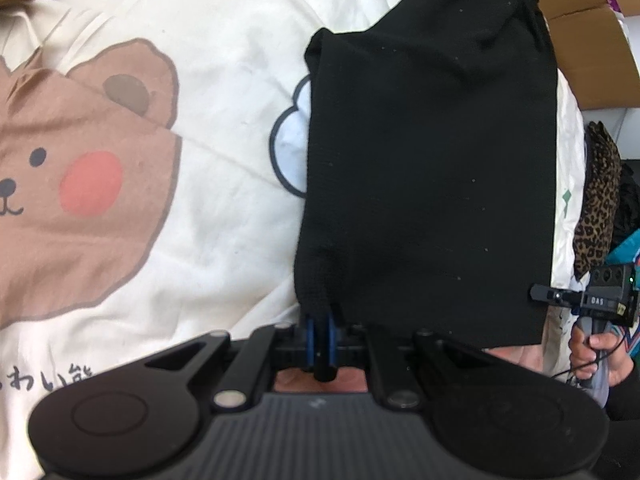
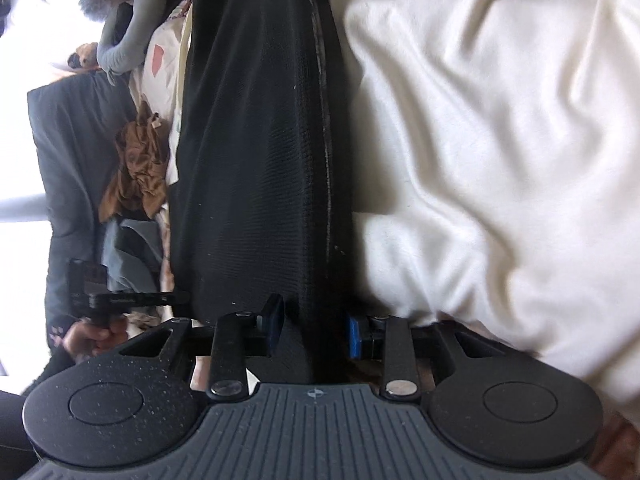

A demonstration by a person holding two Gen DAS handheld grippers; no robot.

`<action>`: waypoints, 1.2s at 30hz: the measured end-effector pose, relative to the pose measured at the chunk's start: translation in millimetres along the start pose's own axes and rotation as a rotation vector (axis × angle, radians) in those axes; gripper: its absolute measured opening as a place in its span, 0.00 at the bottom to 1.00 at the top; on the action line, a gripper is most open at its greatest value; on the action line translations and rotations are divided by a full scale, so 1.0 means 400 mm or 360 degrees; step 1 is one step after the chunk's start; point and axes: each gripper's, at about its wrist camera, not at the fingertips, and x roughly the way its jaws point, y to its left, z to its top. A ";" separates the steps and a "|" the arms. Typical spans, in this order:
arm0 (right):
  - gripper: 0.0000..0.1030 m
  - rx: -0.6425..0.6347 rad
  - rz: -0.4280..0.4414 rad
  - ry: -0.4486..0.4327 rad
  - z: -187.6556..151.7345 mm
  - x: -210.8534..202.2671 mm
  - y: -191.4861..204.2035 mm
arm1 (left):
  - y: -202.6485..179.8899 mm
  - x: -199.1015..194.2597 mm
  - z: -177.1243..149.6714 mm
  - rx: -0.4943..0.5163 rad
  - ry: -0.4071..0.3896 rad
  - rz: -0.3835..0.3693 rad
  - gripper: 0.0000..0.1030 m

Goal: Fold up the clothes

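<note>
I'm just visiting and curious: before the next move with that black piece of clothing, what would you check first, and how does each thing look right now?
1. Left gripper has hold of the black garment: ok, its blue pads are pinched on the near corner.
2. Right gripper has hold: not ok, the jaws stand apart with cloth running between them.
3. Garment lies smooth: ok in the left wrist view, though the far end is bunched.
4. Bear-print bedsheet free for the fold: ok, bare beside the garment.
5. Both grippers at matching corners: cannot tell.
6. Leopard-print cloth clear of the garment: ok, apart at the bed's edge.
</note>
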 end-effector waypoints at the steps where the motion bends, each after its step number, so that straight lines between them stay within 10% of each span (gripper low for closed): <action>1: 0.34 -0.0004 0.0009 0.0009 -0.001 0.006 0.002 | -0.001 0.001 0.001 -0.0002 0.0002 0.0000 0.07; 9: 0.05 -0.0061 0.0031 0.0041 -0.007 0.008 0.025 | -0.016 -0.001 0.012 -0.0031 0.0026 -0.0022 0.07; 36: 0.04 -0.0171 0.0045 0.0212 -0.124 -0.137 0.088 | -0.137 -0.061 -0.145 0.0091 0.0338 -0.0326 0.07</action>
